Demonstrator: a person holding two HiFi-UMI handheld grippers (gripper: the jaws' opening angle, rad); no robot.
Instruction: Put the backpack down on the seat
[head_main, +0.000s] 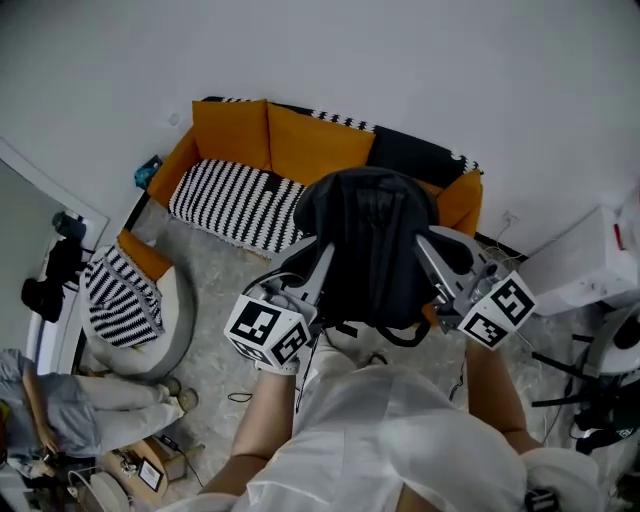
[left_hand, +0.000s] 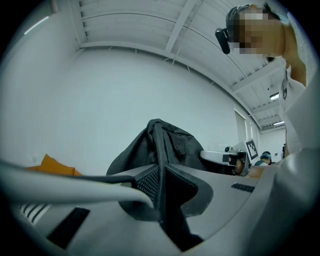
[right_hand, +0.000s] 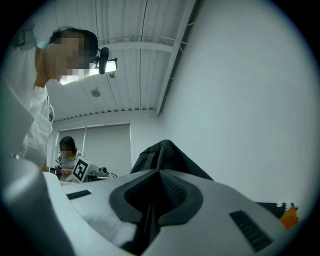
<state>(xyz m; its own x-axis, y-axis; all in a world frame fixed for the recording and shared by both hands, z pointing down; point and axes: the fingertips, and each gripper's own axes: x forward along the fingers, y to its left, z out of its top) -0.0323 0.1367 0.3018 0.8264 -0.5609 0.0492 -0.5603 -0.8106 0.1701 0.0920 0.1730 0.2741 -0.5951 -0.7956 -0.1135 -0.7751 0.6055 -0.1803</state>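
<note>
Head view: a black backpack (head_main: 365, 245) hangs between the left gripper (head_main: 320, 262) and the right gripper (head_main: 430, 250), each clamped on one side of it. An orange sofa (head_main: 300, 140) with a striped seat (head_main: 235, 205) lies beyond the gripper tips. Left gripper view: the jaws pinch a fold of backpack (left_hand: 160, 145) fabric, the bag's bulk rising straight ahead. Right gripper view: its jaws are likewise closed on the fabric, with the bag just ahead.
</note>
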